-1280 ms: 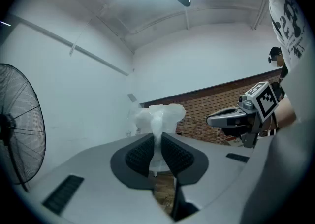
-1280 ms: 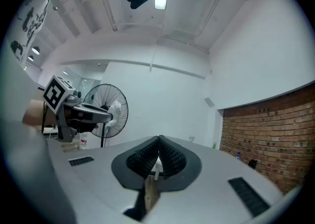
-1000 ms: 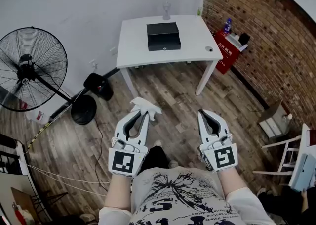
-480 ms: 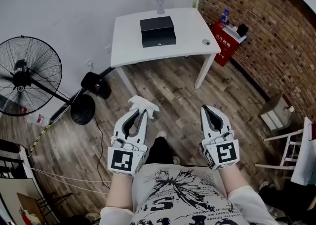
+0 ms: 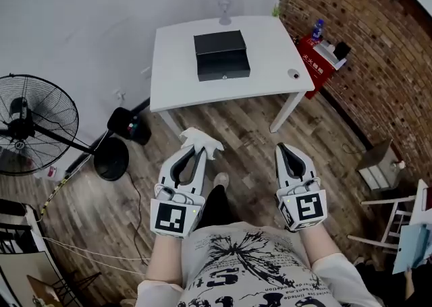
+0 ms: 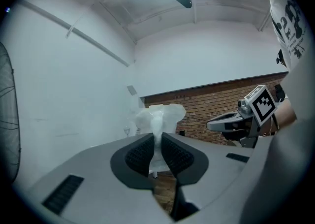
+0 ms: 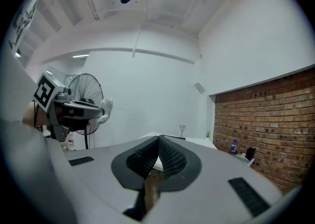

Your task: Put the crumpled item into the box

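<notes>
A crumpled white tissue point(image 5: 199, 141) point(image 6: 156, 119) is pinched between the tips of my left gripper point(image 5: 194, 152) point(image 6: 157, 142), which is shut on it and held above the wooden floor. The black box point(image 5: 221, 54) sits closed on the white table point(image 5: 270, 63), well ahead of both grippers. My right gripper point(image 5: 283, 151) point(image 7: 158, 146) is level with the left one, its jaws shut with nothing between them. In the right gripper view the left gripper with the tissue point(image 7: 105, 106) shows at the left.
A standing fan point(image 5: 30, 123) is at the left with its round base point(image 5: 111, 158) and a black bag point(image 5: 128, 125) near the table leg. A brick wall point(image 5: 364, 42), a red cabinet point(image 5: 316, 63) and chairs point(image 5: 391, 211) stand at the right. A small glass point(image 5: 225, 10) is on the table's far edge.
The table and box have shifted slightly in the head view as the person moves. Both grippers keep their pose and the tissue stays gripped.
</notes>
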Available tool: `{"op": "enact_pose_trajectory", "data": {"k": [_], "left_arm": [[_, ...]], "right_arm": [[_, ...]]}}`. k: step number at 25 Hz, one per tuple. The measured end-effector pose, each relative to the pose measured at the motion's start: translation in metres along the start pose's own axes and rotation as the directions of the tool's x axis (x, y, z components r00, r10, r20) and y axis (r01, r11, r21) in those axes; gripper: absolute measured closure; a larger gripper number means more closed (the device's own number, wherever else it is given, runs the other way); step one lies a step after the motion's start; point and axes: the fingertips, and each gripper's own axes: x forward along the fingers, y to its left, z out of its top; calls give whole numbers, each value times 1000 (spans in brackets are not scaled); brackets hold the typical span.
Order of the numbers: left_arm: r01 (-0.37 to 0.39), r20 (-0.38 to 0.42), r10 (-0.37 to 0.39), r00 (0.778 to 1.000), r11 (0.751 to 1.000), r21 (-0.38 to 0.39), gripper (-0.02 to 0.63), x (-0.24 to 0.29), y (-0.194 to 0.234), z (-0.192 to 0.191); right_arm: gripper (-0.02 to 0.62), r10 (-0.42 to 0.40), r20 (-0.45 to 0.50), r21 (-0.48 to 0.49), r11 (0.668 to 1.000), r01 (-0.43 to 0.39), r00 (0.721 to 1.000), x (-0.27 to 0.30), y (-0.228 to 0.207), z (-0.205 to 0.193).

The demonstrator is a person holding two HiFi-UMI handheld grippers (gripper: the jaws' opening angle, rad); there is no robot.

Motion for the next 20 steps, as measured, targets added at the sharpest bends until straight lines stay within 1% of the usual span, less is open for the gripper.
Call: {"op": "enact_pose_trajectory", "data": {"k": [6, 12, 16, 20], "left_arm": [[43, 12, -43, 999, 999, -15, 546, 102, 109, 3], [77, 18, -76, 997, 996, -43, 546, 177, 186, 7], [79, -2, -80, 997, 996, -50, 546, 220, 223, 0], [88, -42, -90, 995, 995, -54, 546, 255, 237, -17]], "right_arm": [[581, -50, -26, -10, 999, 50, 998, 141, -24, 25], [581, -71, -50, -20, 997, 70, 996, 241, -42, 38], [581, -63, -58, -24, 998, 62, 996, 293, -53, 42], [581, -59, -87, 2, 998, 60, 994, 325, -71, 28]]}}
